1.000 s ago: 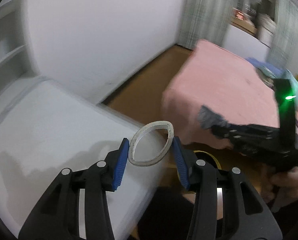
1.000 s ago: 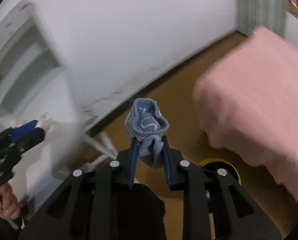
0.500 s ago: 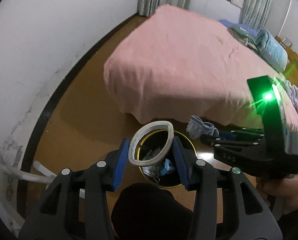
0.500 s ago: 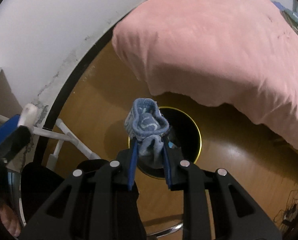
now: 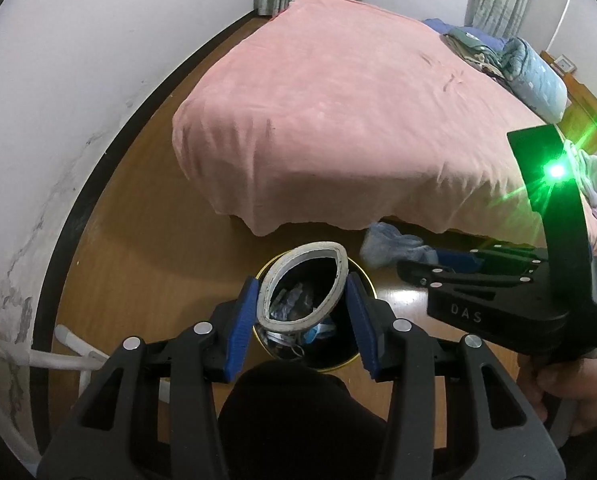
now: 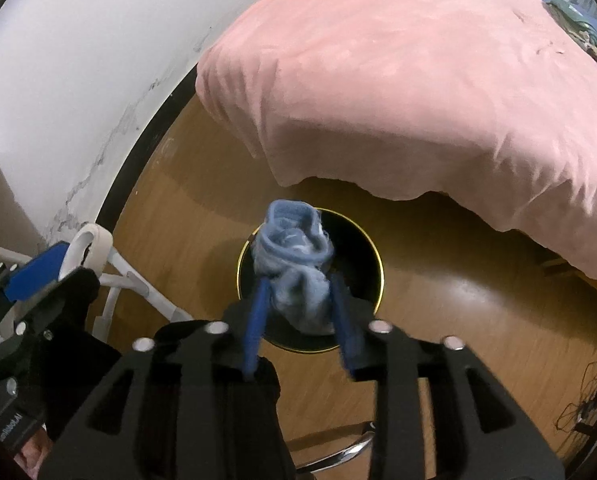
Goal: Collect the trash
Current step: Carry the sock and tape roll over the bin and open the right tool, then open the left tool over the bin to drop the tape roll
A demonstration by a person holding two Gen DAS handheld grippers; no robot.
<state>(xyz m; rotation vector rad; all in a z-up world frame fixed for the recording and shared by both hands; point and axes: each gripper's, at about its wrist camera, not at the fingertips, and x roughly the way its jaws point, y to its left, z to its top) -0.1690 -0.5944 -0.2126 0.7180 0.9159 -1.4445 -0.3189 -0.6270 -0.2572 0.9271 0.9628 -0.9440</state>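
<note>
The right gripper (image 6: 298, 312) hangs over the round black gold-rimmed bin (image 6: 372, 256), jaws opening around a soft, light crumpled blue cloth (image 6: 294, 264) — limp, likely to snag. At nine o'clock, the left gripper (image 5: 302, 304) squeezes a thin white flexible ring (image 5: 302, 284) at its sides — light, springy.

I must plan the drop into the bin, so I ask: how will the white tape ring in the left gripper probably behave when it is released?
The white, flattened tape ring probably is light and springy: the left gripper squeezes it to an oval. Released, it may regain roundness. It is over the black gold-rimmed bin, so it should fall inside, though it might bounce off the rim.
</note>
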